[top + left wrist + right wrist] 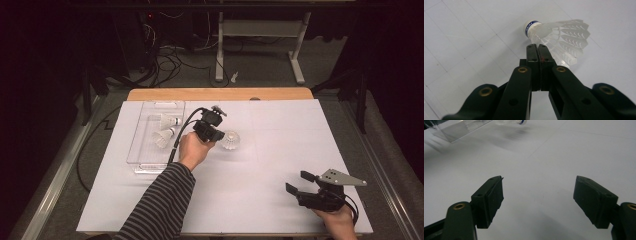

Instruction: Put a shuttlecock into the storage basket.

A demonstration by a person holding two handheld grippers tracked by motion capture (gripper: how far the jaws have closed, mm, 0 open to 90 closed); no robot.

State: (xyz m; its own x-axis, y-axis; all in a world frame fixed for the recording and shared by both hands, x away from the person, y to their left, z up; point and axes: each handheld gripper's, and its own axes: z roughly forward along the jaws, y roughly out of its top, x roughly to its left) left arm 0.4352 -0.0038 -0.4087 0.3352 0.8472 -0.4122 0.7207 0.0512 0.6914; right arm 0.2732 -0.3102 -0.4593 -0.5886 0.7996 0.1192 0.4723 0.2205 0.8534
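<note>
From above, the left gripper (216,134) sat beside a white feathered shuttlecock (231,140) on the white table (280,150), near a clear plastic tray (145,150) with two more. Its own view showed jaws pressed together, pinching a feather edge of the shuttlecock (559,37). The right gripper (539,202) gaped empty.

Beyond our white-covered bench (280,150) we see a white desk frame (260,30) (cables (167,62) beside it) on grey floor (260,75).

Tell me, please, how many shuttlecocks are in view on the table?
3: two lie in the clear tray, one farther back and one nearer; the third shuttlecock is on the white sheet beside the left claw. None seems hidden.
</note>
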